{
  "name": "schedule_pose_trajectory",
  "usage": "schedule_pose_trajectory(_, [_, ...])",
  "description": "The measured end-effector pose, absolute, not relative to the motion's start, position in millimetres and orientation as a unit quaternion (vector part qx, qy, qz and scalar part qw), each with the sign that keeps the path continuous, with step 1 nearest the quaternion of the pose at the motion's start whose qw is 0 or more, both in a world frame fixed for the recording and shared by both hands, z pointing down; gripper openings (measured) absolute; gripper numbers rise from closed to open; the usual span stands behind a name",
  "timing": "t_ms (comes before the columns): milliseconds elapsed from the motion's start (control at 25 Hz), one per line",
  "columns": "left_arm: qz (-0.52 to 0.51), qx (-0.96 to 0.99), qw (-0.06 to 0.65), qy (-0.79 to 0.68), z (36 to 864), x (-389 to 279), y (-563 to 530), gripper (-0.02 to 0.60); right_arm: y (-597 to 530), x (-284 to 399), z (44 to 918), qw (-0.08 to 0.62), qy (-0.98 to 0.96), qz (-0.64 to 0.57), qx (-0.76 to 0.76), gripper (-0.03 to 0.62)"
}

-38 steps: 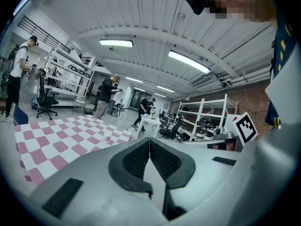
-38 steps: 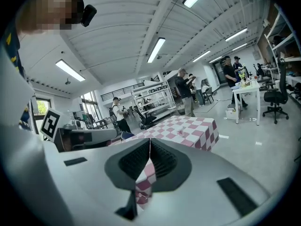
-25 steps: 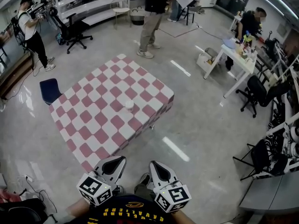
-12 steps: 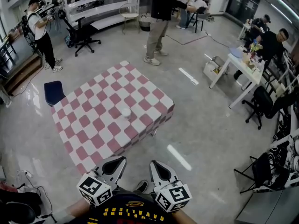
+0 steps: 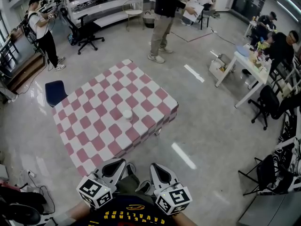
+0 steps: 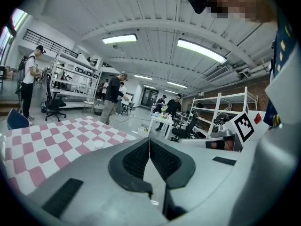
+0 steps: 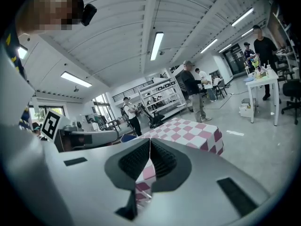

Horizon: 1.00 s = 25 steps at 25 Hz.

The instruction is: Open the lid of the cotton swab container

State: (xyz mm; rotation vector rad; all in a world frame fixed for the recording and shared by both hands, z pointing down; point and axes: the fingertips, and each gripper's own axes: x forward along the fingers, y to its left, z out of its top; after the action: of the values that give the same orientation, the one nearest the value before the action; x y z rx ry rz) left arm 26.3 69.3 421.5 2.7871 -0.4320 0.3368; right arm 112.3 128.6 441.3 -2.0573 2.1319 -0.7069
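Observation:
The cotton swab container [image 5: 127, 115] is a small white round tub with its lid on, standing near the middle of the pink-and-white checkered table [image 5: 89, 126]. Both grippers are held low at the bottom of the head view, well short of the table. My left gripper [image 5: 117, 164] is shut and empty. My right gripper [image 5: 157, 167] is shut and empty too. In the left gripper view the jaws [image 6: 149, 147] meet, and the container [image 6: 98, 146] shows small on the table [image 6: 42, 145] to the left. In the right gripper view the jaws [image 7: 149, 149] meet in front of the table [image 7: 188, 128].
A blue stool [image 5: 55, 92] stands at the table's far left corner. One person [image 5: 164, 18] stands beyond the table and another [image 5: 42, 27] at the back left. A white desk [image 5: 240, 62] and black chairs [image 5: 270, 102] fill the right side. Cables lie on the floor at lower left.
The table and container have slid a little lower in the head view, so they are slightly nearer. Both grippers keep their places side by side and stay shut.

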Motion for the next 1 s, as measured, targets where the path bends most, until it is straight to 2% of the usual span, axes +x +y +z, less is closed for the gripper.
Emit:
schedule_pose_trajectory(440, [0.111, 0.968, 0.155, -0.163, 437, 52, -15, 0.003, 72, 149, 450, 0.019, 0.686, -0.239, -0.687, 0.011])
schedule_pose_trajectory(840, [0.109, 0.95, 0.16, -0.243, 460, 31, -127, 0.003, -9, 172, 453, -0.012, 0.694, -0.24, -0.678, 0.011])
schedule_pose_trajectory(1000, [0.131, 0.947, 0.118, -0.268, 480, 21, -163, 0.003, -42, 171, 462, -0.044, 0.7, -0.238, -0.672, 0.011])
